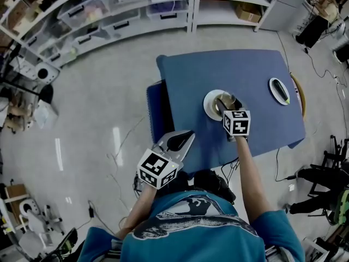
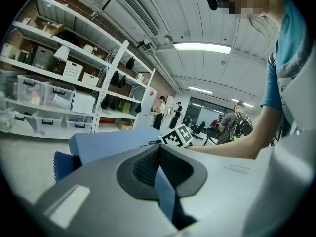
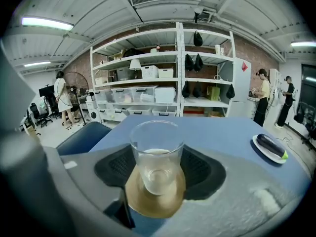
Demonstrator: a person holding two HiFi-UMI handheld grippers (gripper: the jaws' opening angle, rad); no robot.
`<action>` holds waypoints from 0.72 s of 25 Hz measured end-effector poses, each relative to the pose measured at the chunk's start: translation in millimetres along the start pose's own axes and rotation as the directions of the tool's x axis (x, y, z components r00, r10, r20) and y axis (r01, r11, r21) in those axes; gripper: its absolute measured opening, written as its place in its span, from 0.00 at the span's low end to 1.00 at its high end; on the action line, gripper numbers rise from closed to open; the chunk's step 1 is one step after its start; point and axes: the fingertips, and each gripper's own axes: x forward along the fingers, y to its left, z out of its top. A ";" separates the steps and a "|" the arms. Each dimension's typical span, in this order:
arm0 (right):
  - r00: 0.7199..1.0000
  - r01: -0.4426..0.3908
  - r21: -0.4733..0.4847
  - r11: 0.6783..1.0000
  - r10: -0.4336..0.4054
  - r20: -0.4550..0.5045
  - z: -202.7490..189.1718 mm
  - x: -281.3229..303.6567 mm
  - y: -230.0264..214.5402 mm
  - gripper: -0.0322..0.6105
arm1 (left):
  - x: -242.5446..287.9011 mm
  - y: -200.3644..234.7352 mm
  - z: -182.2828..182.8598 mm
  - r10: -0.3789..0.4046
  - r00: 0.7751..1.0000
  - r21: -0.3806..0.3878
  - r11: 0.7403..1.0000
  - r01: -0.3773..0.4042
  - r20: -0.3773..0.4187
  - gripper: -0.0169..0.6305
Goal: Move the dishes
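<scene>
Dishes stood on the blue table (image 1: pixel 256 70), and the one in hand was a clear glass (image 3: pixel 157 152). The right tongs (image 3: pixel 158 174) stood with a dark pad pressed to each side of the glass, so we read them as pinching it. Under the glass lay a tan round disc (image 3: pixel 154 204) — whether the glass rested on it or hung just above it we could not tell. In the head view we saw a white plate (image 1: pixel 209 103) just to the left of the right tongs' tips, close against the glass. Well off to the right of those tongs and a little beyond them, a second plate (image 3: pixel 263 156) carried a dark long thing (image 3: pixel 270 144) with a green end. The left tongs (image 2: pixel 159 149) hung well back from all this, near the person's body at the table's near left corner. Their jaws were pressed together at the tips with nothing between them — only a sliver of blue showed behind the pads. Beyond the left tongs and slightly to their left, a dark blue chair (image 1: pixel 155 105) stood against the table's left edge.
</scene>
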 end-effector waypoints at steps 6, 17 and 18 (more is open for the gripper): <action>0.996 -0.094 -0.033 0.995 0.094 0.000 1.2 -3.2 2.3 0.48 | 13.4 1.3 8.7 0.058 0.998 -0.001 0.998 -0.058 0.027 0.05; 0.957 -0.279 -0.168 0.946 0.289 0.040 59.4 1.1 27.4 0.48 | 24.6 18.6 14.9 0.184 0.981 -0.033 0.983 -0.183 0.063 0.05; 0.952 -0.292 -0.178 0.940 0.304 0.043 65.2 3.9 31.8 0.48 | 23.3 19.8 15.4 0.196 0.978 -0.036 0.980 -0.194 0.066 0.05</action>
